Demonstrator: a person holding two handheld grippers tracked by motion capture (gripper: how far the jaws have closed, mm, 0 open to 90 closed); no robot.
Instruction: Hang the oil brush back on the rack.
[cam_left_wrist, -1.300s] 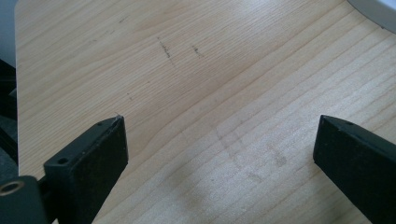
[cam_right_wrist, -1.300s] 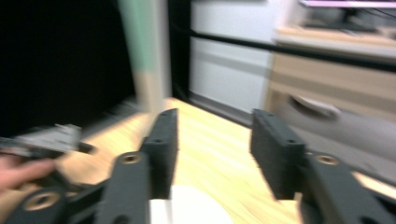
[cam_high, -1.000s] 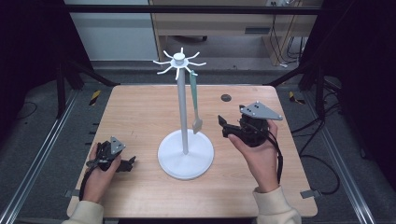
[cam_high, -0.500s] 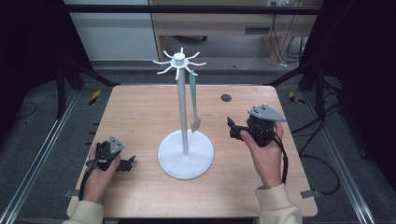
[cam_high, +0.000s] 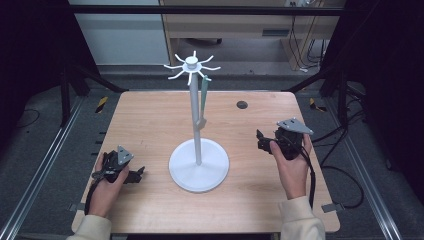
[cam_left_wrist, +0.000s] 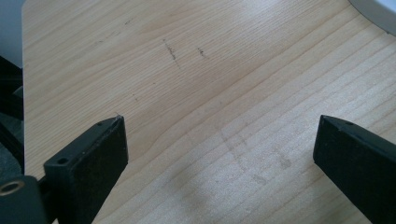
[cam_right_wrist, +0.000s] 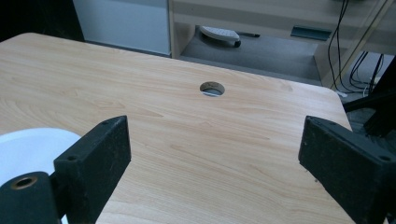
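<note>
Fingers of the right gripper are standing wide apart with nothing between them, having just been opening, and they are pointing across the counter toward the white stand. The green strip is hanging from a hook of the stand's crown, long axis vertical, its lower end beside the pole (well apart from both hands, above and to the left of the right fingers). The left gripper is resting low on the counter with fingers likewise spread and empty, so the right hand is judged the nearer one for any reach.
</note>
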